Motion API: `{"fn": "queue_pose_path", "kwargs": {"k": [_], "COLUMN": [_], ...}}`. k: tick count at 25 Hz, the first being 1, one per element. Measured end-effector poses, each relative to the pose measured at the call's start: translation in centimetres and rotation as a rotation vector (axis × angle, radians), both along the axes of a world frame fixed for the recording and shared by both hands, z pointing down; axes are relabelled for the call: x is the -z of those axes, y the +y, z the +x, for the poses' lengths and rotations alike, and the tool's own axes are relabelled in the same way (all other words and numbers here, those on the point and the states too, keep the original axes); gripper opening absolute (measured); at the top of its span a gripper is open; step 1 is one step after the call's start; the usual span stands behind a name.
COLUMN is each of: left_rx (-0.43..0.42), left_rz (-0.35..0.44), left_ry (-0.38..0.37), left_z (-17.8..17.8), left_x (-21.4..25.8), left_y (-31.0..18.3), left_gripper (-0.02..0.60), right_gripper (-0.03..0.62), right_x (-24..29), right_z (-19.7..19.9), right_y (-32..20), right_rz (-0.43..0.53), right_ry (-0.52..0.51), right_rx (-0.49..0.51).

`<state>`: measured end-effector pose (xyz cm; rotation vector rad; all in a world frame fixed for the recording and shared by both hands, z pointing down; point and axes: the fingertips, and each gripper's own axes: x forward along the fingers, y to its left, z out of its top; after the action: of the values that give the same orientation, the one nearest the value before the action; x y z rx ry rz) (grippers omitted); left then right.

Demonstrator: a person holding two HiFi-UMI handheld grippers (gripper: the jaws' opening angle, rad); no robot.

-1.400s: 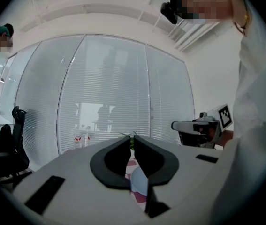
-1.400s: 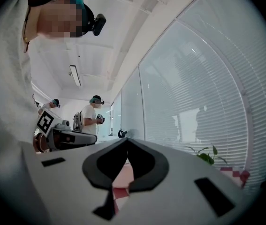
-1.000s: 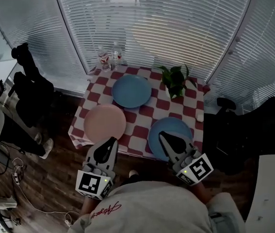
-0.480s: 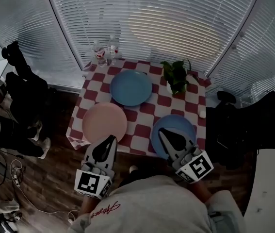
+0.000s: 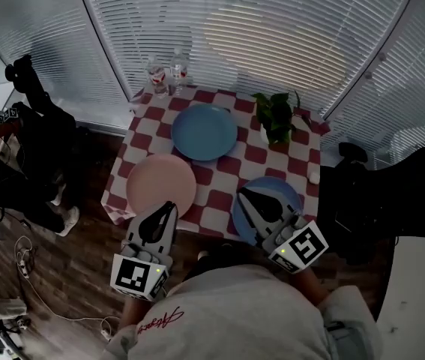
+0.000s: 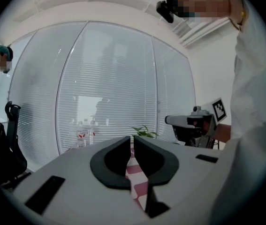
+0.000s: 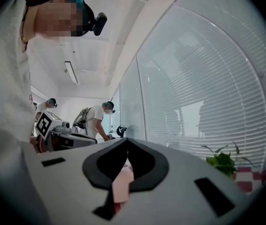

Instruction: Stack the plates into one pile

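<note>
Left tongs [image 5: 170,206], pink plate [image 5: 161,186], bottles [image 5: 157,77] beyond

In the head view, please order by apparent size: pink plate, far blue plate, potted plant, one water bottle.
Round pink plate and far round blue plate: alike, not ranked.
Then the green potted plant.
Smallest: clear water bottle.

**Matt plates on soft cloth**

A soft red-and-white checked cloth [image 5: 213,217] was spread under everything. The pink plate [image 5: 161,186], the blue plate by its far edge [image 5: 204,132] and the blue plate at its near right corner [image 5: 283,190] were finished smooth and matt. The floor [image 5: 77,268] was laid in dark wood.
</note>
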<state>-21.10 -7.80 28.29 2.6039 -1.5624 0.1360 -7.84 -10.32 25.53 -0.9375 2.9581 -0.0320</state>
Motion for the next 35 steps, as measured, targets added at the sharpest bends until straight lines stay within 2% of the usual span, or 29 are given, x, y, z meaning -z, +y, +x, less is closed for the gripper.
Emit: {"fn": "queue_pose_path", "kwargs": {"k": [4,7,17,20,23,25,27,35], "left_rx": [0.042,0.067,0.149,0.194,0.202,0.208,0.223,0.342], "left_rz": [0.007,0.003,-0.069,-0.079,-0.080,-0.082,-0.092,-0.129], "left_ry": [0.031,0.026,0.079,0.092,0.118,0.124,0.122,0.150], "left_z": [-0.5,-0.6,-2.6,-3.5,-4.0,-4.3,-4.9,-8.5], "left_x": [0.1,-0.1,-2.9,-3.5,-3.9,-4.3,-5.0,-8.0], "left_y": [-0.6,-1.0,-2.2,-2.6,-3.0,-3.1,-3.4,-4.2], "left_gripper": [0.034,0.034,0.034,0.035,0.040,0.073,0.104,0.158], "right_gripper": [0.011,0.012,0.012,0.012,0.014,0.038,0.121,0.147], "right_x": [-0.8,-1.4,-3.6,-4.7,-5.8,-6.4,-7.3,-12.2], "right_z": [-0.6,-0.9,-3.3,-4.1,-4.7,-5.1,-5.7,-7.9], "right_y": [-0.6,-1.2,-3.4,-4.0,-4.7,-5.2,-5.6,-7.0], "right_rz": [-0.012,-0.019,-0.097,-0.132,-0.146,-0.161,-0.181,-0.260], "right_ry": [0.022,0.033,0.022,0.036,0.047,0.047,0.057,0.141], "right_rx": [0.037,0.059,0.094,0.105,0.094,0.087,0.097,0.121]}}
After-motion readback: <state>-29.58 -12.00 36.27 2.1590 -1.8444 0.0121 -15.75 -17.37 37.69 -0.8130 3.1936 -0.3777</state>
